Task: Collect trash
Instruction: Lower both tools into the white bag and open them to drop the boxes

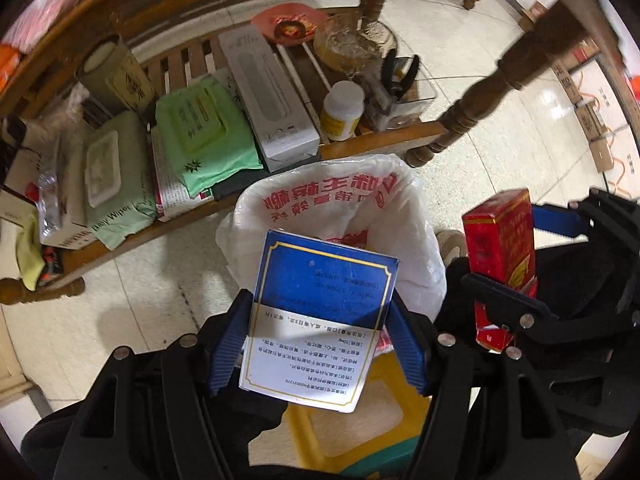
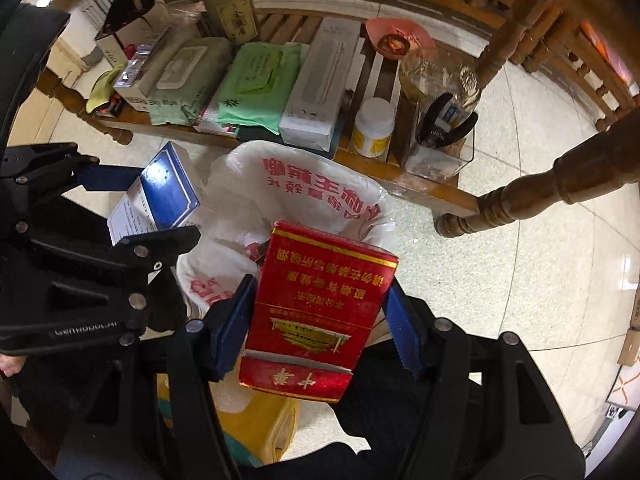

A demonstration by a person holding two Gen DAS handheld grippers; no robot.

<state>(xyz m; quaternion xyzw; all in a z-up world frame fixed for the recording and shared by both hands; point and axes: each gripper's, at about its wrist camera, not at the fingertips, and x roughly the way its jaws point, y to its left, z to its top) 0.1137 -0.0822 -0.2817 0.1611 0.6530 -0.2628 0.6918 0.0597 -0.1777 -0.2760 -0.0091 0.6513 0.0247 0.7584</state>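
My left gripper (image 1: 320, 328) is shut on a blue and white medicine box (image 1: 320, 304), its blue pads pressing both side edges. My right gripper (image 2: 320, 312) is shut on a red cigarette pack (image 2: 320, 304) with its lid flap hanging open. Both point down over a white plastic trash bag (image 1: 352, 200) with red print, its mouth open on the floor. In the left wrist view the red pack (image 1: 502, 248) and the right gripper (image 1: 516, 280) hang at the right. In the right wrist view the blue box (image 2: 168, 192) and the left gripper (image 2: 136, 216) sit at the left, beside the bag (image 2: 312, 192).
A low wooden shelf (image 1: 380, 140) behind the bag holds wipe packs (image 1: 204, 136), a long white box (image 1: 272, 100), a white pill bottle (image 1: 342, 112), a tin (image 1: 120, 76) and pliers (image 2: 444, 120). A turned table leg (image 2: 520, 196) stands right. A yellow stool (image 1: 360, 420) lies below the grippers.
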